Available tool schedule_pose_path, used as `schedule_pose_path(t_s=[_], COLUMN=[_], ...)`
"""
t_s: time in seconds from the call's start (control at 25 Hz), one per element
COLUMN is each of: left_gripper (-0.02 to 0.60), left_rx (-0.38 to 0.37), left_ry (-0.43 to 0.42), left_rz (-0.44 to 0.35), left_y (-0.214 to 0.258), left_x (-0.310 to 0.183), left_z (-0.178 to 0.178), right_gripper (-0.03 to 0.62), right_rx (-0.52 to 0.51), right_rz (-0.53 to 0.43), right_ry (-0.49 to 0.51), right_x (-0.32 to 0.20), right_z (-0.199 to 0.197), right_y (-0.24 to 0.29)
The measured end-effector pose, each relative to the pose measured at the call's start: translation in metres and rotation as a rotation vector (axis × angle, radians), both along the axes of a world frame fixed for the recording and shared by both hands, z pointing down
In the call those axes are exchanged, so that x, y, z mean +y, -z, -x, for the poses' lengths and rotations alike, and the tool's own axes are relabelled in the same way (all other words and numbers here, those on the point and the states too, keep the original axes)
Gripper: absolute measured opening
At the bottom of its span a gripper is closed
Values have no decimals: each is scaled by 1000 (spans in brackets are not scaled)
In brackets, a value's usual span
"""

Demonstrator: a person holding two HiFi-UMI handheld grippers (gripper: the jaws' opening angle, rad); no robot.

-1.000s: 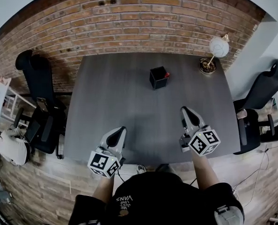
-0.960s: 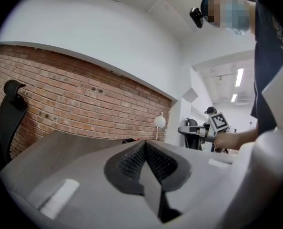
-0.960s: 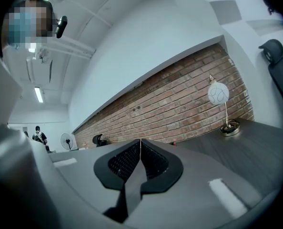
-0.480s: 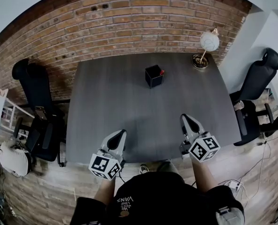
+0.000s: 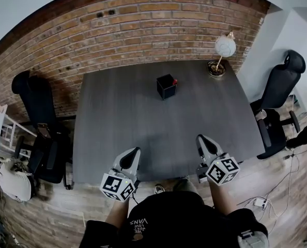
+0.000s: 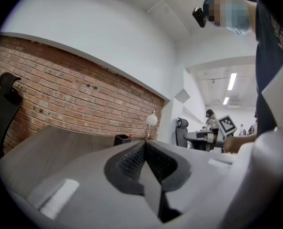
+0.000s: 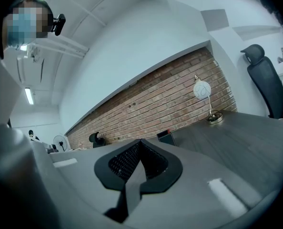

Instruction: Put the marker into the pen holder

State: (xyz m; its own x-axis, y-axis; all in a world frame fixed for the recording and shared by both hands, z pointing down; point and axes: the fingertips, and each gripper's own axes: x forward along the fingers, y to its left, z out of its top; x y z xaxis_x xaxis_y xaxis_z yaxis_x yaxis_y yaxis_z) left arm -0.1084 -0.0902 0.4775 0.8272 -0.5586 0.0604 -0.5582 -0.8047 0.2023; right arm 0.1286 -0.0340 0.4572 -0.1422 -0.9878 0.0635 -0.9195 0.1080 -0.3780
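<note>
Table matt grey wood-grain; wall rough brick; pen holder matt black.

Desk lamp, two office chairs

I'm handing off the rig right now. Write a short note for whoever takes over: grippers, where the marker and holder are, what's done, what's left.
Left gripper: shut, empty, over the near edge of the table.
Right gripper: shut, empty, also at the near edge.
Holder: black, upright, far centre of the table, well away from both grippers.
Marker: red tip shows at the holder's right corner; it looks to be inside.
Done: marker appears to be in the holder.
Left: nothing obvious; just check that it sits properly. The lamp stands apart at the far right corner.
</note>
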Motion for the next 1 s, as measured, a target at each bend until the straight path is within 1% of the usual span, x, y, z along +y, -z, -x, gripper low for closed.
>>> schedule_pose_path(t_s=[0.24, 0.6, 1.0], left_gripper=[52, 52, 54], left_rx=[1, -3, -3], left_ry=[-1, 11, 20], left_rz=[12, 23, 35], left_y=[-5, -9, -13], left_x=[5, 7, 0], left_z=[-2, 1, 2], right_gripper=[2, 2, 2], right_rx=[26, 29, 29], right_rz=[25, 49, 54], right_ry=[0, 10, 12], right_x=[7, 7, -1], right_z=[1, 7, 6], right_y=[-6, -16, -17])
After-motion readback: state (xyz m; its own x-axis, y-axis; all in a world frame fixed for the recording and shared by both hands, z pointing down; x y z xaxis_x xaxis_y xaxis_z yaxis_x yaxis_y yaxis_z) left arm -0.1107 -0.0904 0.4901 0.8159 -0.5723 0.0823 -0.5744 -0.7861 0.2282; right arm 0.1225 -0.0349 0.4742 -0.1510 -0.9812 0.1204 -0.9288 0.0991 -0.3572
